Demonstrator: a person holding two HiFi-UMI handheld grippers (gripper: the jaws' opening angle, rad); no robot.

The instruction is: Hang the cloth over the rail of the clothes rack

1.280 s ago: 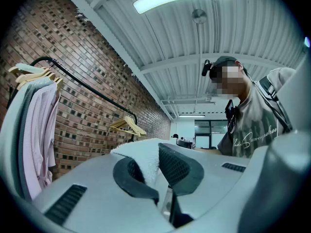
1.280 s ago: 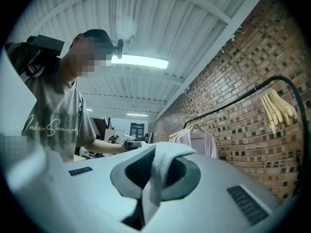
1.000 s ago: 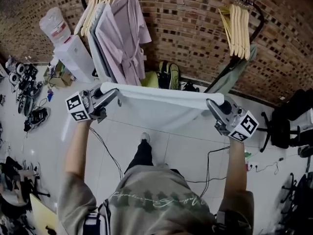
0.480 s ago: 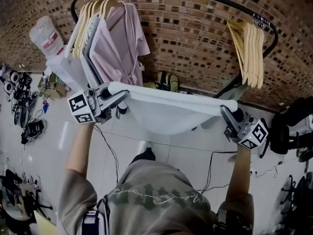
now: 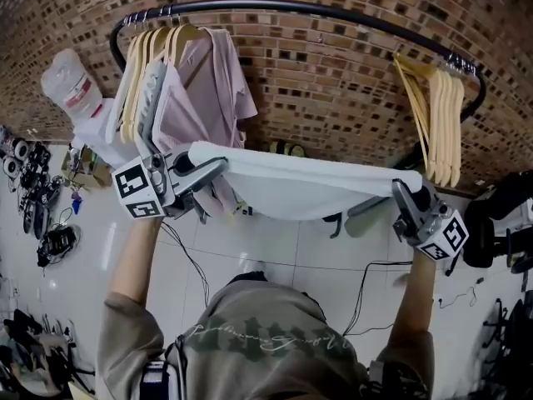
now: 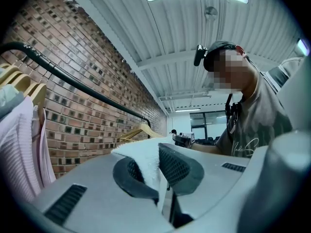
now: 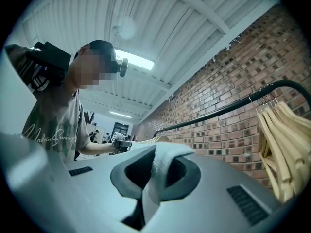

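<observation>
Left tool [image 5: 218,167] and right tool [image 5: 401,190] pinch the cloth [image 5: 308,186] before the rail [image 5: 333,11] (hangers [image 5: 441,115], robe [image 5: 212,82] crowd both ends).

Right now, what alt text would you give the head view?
A person holds a white cloth stretched between the left gripper and right gripper, both shut on its ends, facing a black clothes rail; the cloth is not yet over it. Wooden hangers hang at both rail ends, a pink robe at the left.
</observation>
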